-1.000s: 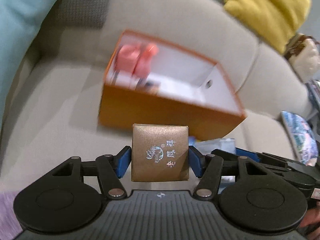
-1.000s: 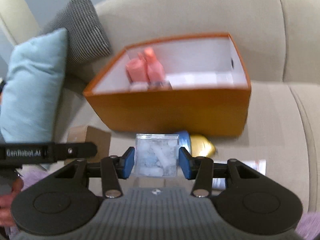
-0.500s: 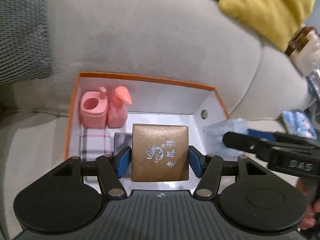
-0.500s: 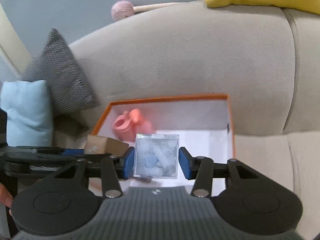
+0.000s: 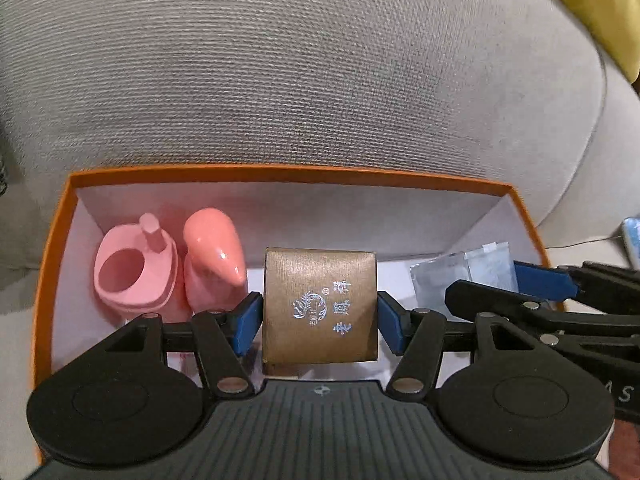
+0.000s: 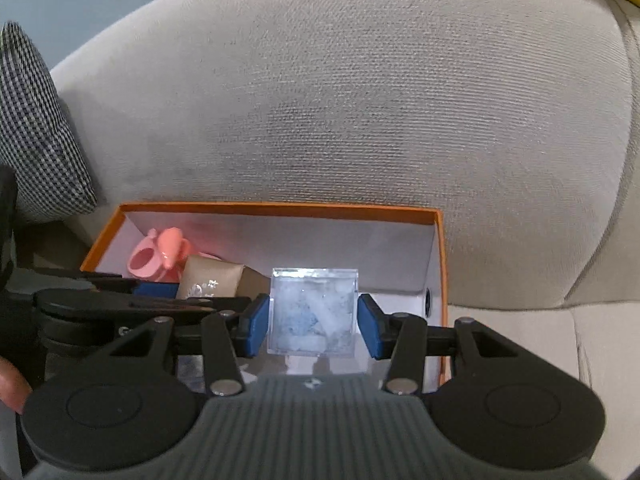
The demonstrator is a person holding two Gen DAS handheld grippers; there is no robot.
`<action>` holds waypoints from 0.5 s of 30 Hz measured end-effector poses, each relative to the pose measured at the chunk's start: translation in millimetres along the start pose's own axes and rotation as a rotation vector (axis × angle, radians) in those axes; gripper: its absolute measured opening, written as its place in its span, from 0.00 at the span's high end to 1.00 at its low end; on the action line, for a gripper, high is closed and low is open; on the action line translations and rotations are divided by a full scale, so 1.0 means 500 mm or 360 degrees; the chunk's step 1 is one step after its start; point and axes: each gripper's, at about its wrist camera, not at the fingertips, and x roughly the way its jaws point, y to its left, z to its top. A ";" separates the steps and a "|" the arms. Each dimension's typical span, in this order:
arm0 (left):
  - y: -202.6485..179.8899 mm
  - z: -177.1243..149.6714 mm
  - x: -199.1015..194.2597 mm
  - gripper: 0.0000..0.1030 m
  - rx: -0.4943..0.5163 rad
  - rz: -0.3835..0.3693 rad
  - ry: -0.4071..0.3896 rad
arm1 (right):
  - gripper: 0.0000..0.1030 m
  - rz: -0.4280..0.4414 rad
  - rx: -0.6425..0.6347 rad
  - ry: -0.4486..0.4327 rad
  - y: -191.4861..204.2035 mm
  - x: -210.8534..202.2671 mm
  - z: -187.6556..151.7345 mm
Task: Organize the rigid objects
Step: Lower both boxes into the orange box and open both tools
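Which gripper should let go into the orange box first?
Left, probably. The left gripper holds the brown box over bare floor beside the pink dispensers in the orange box. The right gripper, holding the clear case, sits nearer the front.

dim indoor light, fisheye-warped edges, slight blur.

two pink dispensers [image 5: 136, 270], three boxes [image 5: 320, 306]

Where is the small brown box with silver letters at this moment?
In the left wrist view the small brown box is clamped in the left hand-held gripper, over the orange box, right of the pink bottles.
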 end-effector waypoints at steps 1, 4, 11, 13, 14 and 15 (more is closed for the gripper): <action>-0.005 -0.001 0.007 0.32 0.0010 0.0021 -0.0009 | 0.53 -0.0007 -0.0015 0.0002 -0.001 0.007 0.001; -0.012 -0.002 0.027 0.32 0.0028 0.0055 -0.0003 | 0.53 -0.0016 -0.0034 0.0003 -0.011 0.022 0.005; -0.019 -0.002 0.065 0.32 0.0003 0.0103 0.0031 | 0.52 -0.0013 -0.0070 0.0011 -0.017 0.038 0.005; -0.018 -0.006 0.069 0.32 -0.0002 0.0109 0.0033 | 0.52 -0.0003 -0.0076 0.0013 -0.015 0.041 0.005; -0.018 -0.008 0.070 0.32 -0.0006 0.0112 0.0035 | 0.52 -0.0001 -0.0080 0.0009 -0.015 0.041 0.005; -0.015 -0.009 0.072 0.32 -0.0013 0.0107 0.0038 | 0.52 -0.0003 -0.0085 0.0006 -0.015 0.041 0.005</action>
